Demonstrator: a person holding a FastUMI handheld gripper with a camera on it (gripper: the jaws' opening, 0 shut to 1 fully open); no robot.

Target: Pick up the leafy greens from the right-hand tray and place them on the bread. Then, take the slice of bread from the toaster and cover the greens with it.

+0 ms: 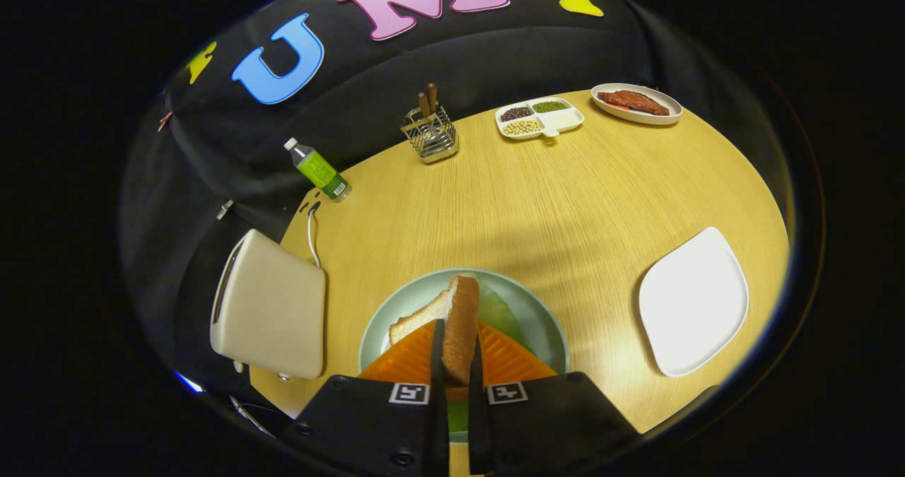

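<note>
- The tongs (457, 367) are clenched on a bread slice (461, 325), both fingers pressing its faces, the slice standing on edge between them with its brown crust toward the camera.
- The slice hangs over a pale green plate (544, 321) at the near middle of the worktop (565, 201). On the plate, greens (498, 311) lie just right of the held slice; whether a lower slice sits beneath them cannot be told.
- The toaster (272, 314) stands left of the plate, its cord (311, 233) trailing toward the far side. The white tray (693, 300) on the right is bare.
- Judged from this, the greens are already placed and the covering step is in hand.
- Handling: bread is light and soft, so it likely crushes or tears under a hard squeeze; a toasted slice would be stiffer but crumbly. The crust is the firmest part, and a hold near an edge leaves most of the slice free to lie flat.
- The next move probably calls for tipping the slice from upright to flat over the greens, then loosening gently so it does not slide off the springy leaves.
- At the far side stand a bottle (318, 169), a wire rack (431, 134), a divided dish (541, 118) and a meat plate (636, 102), well apart from the work.
</note>
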